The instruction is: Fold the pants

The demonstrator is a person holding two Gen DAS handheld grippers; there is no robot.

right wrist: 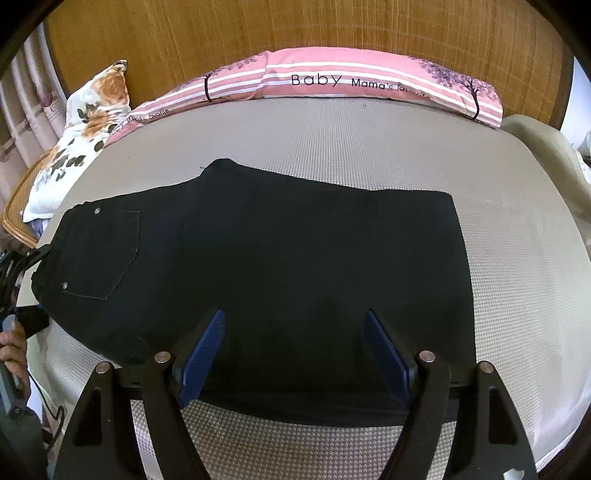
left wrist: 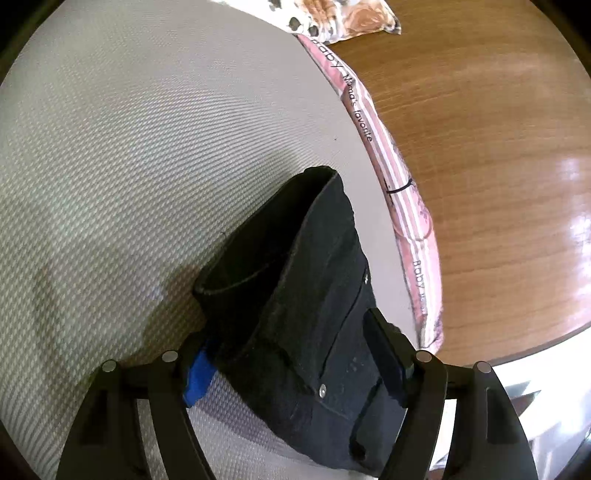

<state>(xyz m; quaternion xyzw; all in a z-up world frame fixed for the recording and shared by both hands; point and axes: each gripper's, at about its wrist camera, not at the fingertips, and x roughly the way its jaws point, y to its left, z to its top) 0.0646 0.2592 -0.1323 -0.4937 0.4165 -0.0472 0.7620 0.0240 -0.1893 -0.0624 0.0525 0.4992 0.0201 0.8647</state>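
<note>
Left gripper: jaws spread, tilted downward. Right gripper: jaws spread, pitched steeply down, nothing clamped.

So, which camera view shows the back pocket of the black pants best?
The right wrist view: the whole stitched back pocket of the black denim pants lies flat, both rivets visible. The left wrist view shows only part of it, foreshortened, with one rivet.

Setting: a home bedroom. Indicators: mattress, wooden headboard, striped pillow, floral pillow.
</note>
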